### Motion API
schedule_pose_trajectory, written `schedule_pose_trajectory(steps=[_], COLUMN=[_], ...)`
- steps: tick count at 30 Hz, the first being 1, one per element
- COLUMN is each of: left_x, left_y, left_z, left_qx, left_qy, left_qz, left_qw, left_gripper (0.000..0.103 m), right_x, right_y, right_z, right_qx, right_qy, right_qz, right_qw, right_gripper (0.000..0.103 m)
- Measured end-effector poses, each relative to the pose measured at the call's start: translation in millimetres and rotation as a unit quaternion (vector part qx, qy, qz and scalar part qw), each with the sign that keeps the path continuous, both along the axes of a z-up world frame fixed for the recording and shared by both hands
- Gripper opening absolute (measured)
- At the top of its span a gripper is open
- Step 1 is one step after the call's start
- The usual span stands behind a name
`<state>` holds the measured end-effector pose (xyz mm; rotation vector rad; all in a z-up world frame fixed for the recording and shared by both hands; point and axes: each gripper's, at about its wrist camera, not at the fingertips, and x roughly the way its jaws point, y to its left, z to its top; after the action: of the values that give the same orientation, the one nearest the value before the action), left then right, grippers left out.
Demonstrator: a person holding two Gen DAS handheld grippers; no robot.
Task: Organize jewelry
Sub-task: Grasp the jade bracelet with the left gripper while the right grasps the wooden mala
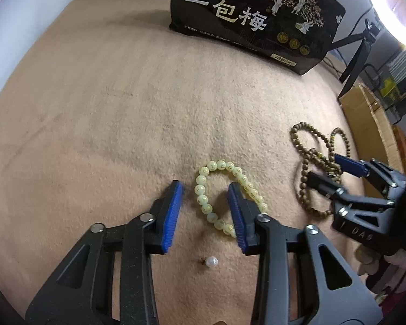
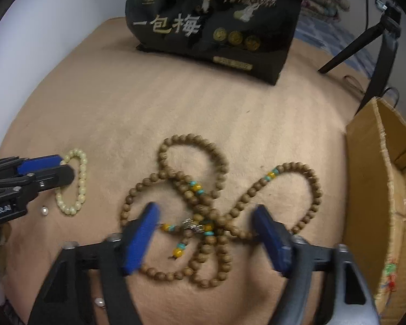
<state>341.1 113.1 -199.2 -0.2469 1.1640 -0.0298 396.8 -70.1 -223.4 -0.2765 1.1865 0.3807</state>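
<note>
A pale yellow bead bracelet (image 1: 203,187) lies on the tan felt; my left gripper (image 1: 205,189) is open, its jaws straddling the bracelet's left side, right finger inside the loop. The bracelet also shows in the right wrist view (image 2: 82,173). A long brown wooden bead necklace (image 2: 203,178) with turquoise and amber beads lies in loops; my right gripper (image 2: 207,216) is open wide around its knotted middle. The necklace (image 1: 305,162) and right gripper (image 1: 330,170) show in the left wrist view. A loose pearl (image 1: 212,261) lies below the bracelet.
A black snack bag (image 1: 257,19) stands at the back of the felt. A cardboard box (image 2: 387,189) sits at the right edge. A black tripod (image 2: 376,54) stands behind it. Another pearl (image 2: 99,302) lies near the front, and one (image 2: 44,211) beside the bracelet.
</note>
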Motion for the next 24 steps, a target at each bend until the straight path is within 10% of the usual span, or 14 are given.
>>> schedule_pose_trajectory(steps=[7, 24], left_x=[3, -22], left_y=[-1, -9], left_z=[-1, 50], left_qx=[0.015, -0.026], left_qy=[-0.007, -0.068], left_qz=[0.005, 0.011], left_qw=[0.9999, 0.9973], left_gripper=[0.007, 0.005], right_x=[-8, -47], right_y=[2, -14], right_z=[5, 59], right_qx=[0.016, 0.073], right_qy=[-0.012, -0.045], right_qz=[0.011, 0.018], right_qw=[1.000, 0.996], right_gripper=[0.018, 0.010])
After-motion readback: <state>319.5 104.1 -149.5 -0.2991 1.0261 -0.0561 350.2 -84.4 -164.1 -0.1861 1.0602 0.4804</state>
